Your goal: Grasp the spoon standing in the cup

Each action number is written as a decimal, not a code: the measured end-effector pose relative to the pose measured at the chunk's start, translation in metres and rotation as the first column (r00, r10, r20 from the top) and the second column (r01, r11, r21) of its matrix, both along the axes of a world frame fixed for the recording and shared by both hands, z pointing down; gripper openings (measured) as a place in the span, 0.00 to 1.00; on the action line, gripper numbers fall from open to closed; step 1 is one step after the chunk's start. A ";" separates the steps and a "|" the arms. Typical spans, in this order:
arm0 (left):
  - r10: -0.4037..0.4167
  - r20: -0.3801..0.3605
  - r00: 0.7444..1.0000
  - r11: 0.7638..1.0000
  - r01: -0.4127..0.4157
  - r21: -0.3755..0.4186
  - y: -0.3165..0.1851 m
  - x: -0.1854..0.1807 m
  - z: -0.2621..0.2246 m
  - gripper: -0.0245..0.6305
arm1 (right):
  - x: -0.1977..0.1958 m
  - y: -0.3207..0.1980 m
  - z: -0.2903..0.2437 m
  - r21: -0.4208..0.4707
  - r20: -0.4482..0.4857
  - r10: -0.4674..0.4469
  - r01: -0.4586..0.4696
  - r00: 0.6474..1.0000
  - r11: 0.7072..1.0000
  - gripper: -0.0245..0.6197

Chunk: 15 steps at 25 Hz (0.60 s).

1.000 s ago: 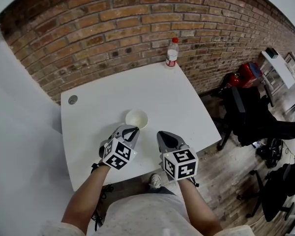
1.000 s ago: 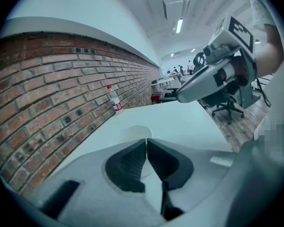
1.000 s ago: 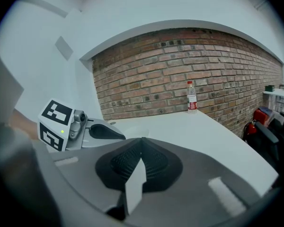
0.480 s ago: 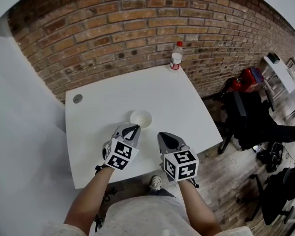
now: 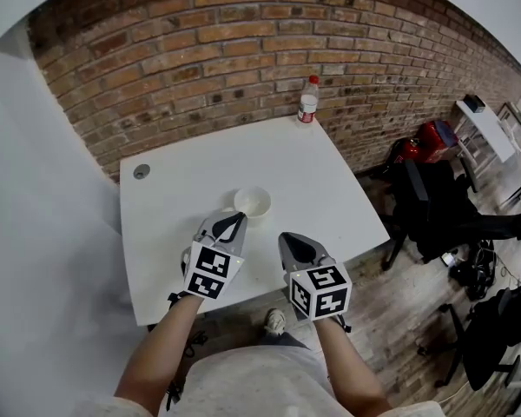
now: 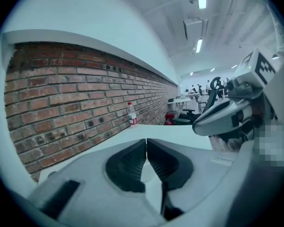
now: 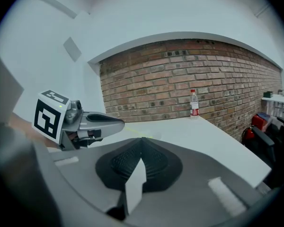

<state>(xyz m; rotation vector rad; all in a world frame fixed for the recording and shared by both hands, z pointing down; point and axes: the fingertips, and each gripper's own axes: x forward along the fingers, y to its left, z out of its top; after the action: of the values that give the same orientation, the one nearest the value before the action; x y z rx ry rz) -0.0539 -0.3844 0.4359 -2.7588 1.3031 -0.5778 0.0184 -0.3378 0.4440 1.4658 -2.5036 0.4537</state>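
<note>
A small white cup (image 5: 253, 201) stands near the middle of the white table (image 5: 330, 181). From above I cannot make out a spoon in it. My left gripper (image 5: 234, 221) hovers just short of the cup on its near left side, jaws shut and holding nothing. My right gripper (image 5: 293, 241) is lower and to the right of the cup, also shut and empty. The left gripper view shows its closed jaws (image 6: 146, 146) and the right gripper (image 6: 221, 117) alongside. Closed jaws (image 7: 141, 144) and the left gripper (image 7: 92, 122) appear in the right gripper view.
A plastic water bottle (image 5: 306, 100) with a red cap stands at the table's far edge by the brick wall (image 5: 243, 50). A round cable hole (image 5: 141, 171) is at the table's left. Black office chairs (image 5: 443, 207) and a red bag (image 5: 432, 135) are right of the table.
The head view has shifted a little, so table and cup sit slightly higher and further right. Both grippers stay shut in about the same places near the cup.
</note>
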 end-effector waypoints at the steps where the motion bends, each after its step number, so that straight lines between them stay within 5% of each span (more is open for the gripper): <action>1: -0.002 -0.011 1.000 1.000 0.002 0.003 0.004 -0.002 -0.003 0.05 | -0.002 0.004 -0.001 0.003 0.000 0.003 -0.003 1.000 1.000 0.05; 15: 0.012 -0.113 0.993 1.000 -0.010 0.021 0.082 -0.010 -0.016 0.05 | -0.005 0.076 -0.019 0.054 0.000 0.082 -0.082 0.997 0.995 0.05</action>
<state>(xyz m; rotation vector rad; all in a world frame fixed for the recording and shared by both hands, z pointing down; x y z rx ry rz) -0.0643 -0.3027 0.4201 -2.8185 1.3058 -0.4103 0.0134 -0.2617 0.4252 1.5933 -2.4797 0.4007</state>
